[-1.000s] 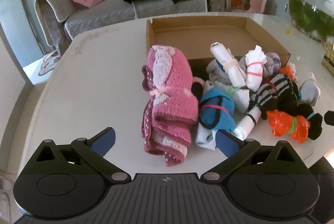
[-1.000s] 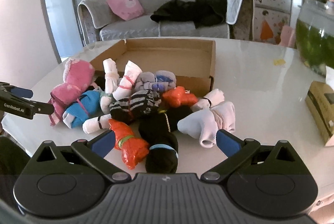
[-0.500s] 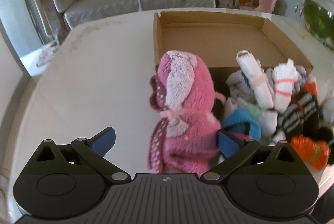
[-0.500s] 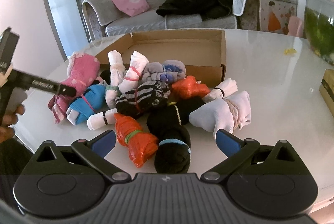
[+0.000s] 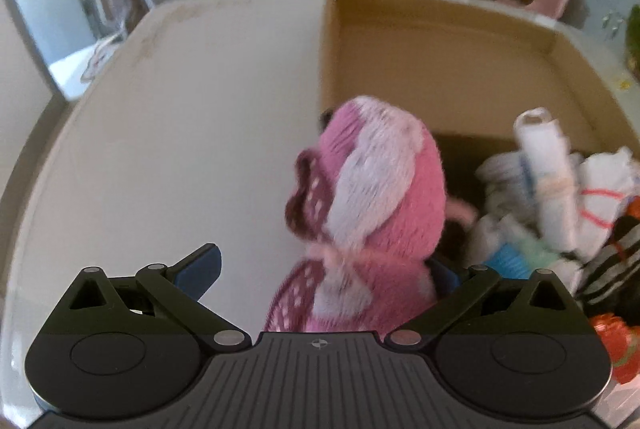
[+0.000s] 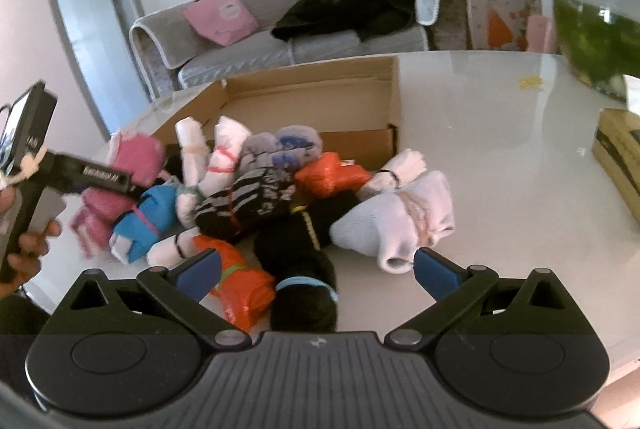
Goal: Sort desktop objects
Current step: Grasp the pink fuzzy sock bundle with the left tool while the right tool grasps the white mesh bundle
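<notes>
A fluffy pink sock bundle [image 5: 372, 213] lies at the left end of a pile of tied sock bundles, in front of an open cardboard box [image 5: 440, 69]. My left gripper [image 5: 324, 275] is open and straddles the bundle's near end. Its right finger is partly hidden behind the fluff. In the right wrist view, my right gripper [image 6: 316, 273] is open and low over the pile's near side. A black bundle [image 6: 300, 269] sits between its fingers, with an orange bundle [image 6: 240, 285] by the left finger and a pale bundle [image 6: 400, 217] by the right. The left gripper [image 6: 120, 183] reaches the pink bundle [image 6: 140, 157] there.
The white table [image 5: 180, 129] has bare surface left of the pile. Blue, white, striped and orange bundles crowd the box front [image 6: 360, 145]. A yellowish carton [image 6: 620, 153] and a green fish tank [image 6: 592, 29] stand at the right. A hand [image 6: 32, 245] holds the left tool.
My left gripper has moved forward and down until its open fingers flank the pink bundle. The right gripper has edged closer to the pile.
</notes>
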Tool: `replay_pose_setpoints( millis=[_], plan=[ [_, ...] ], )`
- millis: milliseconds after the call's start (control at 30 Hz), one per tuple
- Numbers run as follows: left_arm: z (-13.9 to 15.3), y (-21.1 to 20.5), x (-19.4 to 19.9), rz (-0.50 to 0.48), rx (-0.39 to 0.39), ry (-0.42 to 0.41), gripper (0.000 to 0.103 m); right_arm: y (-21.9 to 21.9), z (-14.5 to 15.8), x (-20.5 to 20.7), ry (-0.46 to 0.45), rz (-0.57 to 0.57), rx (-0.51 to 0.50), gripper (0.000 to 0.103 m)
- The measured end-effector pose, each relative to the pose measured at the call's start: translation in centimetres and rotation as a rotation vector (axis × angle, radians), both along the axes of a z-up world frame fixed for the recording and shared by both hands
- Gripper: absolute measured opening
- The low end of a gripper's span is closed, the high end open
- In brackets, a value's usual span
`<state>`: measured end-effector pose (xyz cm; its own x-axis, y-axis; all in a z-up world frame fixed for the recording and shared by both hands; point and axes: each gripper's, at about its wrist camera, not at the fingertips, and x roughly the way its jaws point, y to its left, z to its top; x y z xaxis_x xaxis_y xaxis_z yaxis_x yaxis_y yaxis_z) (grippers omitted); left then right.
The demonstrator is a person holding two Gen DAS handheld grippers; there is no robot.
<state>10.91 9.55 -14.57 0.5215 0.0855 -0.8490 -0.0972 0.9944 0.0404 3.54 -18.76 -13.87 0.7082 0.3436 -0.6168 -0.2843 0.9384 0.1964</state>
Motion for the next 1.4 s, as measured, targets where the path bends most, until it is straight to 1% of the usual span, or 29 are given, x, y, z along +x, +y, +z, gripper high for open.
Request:
replay_pose_setpoints(
  millis=[67,167,267,333,400,467,567,600,633,767,800,833,867,933,1000,1200,1267,1400],
  plan=[
    [-0.5,1.0,-0.2,0.037,0.012,0.015,0.103,-0.4,0.0,0.2,0.003,-0.023,0.003,0.102],
    [-0.8,2.2,-0.5,0.064,-0.003,0.028,0.102,-0.9,-0.1,0.8,-0.007,-0.076,-0.022,0.102],
    [-0.5,2.4,-0.7,0.052,0.007,0.005,0.102,-1.5,-0.2,2.0,-0.023,-0.135,-0.038,0.102],
    [-0.1,2.0,-0.7,0.023,0.021,-0.021,0.102,-1.8,-0.4,3.0,-0.040,-0.145,-0.040,0.102],
    [-0.2,1.7,-0.3,-0.004,0.043,-0.032,0.102,-1.8,-0.7,4.0,-0.060,-0.116,-0.050,0.102],
    [-0.8,1.8,0.3,0.001,0.046,-0.016,0.102,-1.5,-1.1,4.6,-0.084,-0.070,-0.095,0.102],
    [-1.2,2.7,0.4,0.016,-0.013,-0.014,0.103,-1.2,-1.7,5.0,-0.098,0.013,-0.130,0.102],
    [-1.3,3.0,0.4,0.021,-0.029,-0.013,0.103,-1.2,-1.9,5.1,-0.100,0.024,-0.144,0.102],
    [-1.3,3.1,0.4,0.023,-0.026,-0.015,0.103,-1.2,-2.3,5.4,-0.094,0.038,-0.152,0.102],
    [-1.3,3.1,1.0,0.018,-0.026,-0.010,0.102,-2.2,-3.2,6.1,-0.069,0.050,-0.109,0.102],
    [-1.2,3.0,0.9,0.015,-0.028,-0.015,0.099,-2.4,-3.4,6.2,-0.065,0.053,-0.093,0.101],
    [-1.1,2.9,0.8,0.013,-0.028,-0.023,0.095,-2.6,-3.5,6.2,-0.063,0.061,-0.081,0.096],
    [-0.9,2.8,0.9,0.011,-0.029,-0.029,0.092,-2.8,-3.6,6.1,-0.064,0.072,-0.065,0.087],
    [-0.7,2.6,0.9,0.009,-0.029,-0.037,0.081,-2.9,-3.5,5.8,-0.069,0.078,-0.056,0.084],
    [-0.5,2.2,1.0,0.006,-0.028,-0.043,0.075,-2.9,-3.5,5.6,-0.068,0.079,-0.052,0.082],
    [-0.5,1.9,0.7,-0.007,-0.029,-0.057,0.068,-3.3,-3.3,5.1,-0.077,0.063,-0.041,0.076],
    [-0.3,1.9,0.4,-0.010,-0.045,-0.064,0.067,-3.5,-3.3,5.2,-0.081,0.053,-0.038,0.074],
    [0.3,1.8,-0.4,-0.014,-0.051,-0.092,0.067,-3.9,-3.2,4.9,-0.087,0.046,-0.032,0.073]
  ],
)
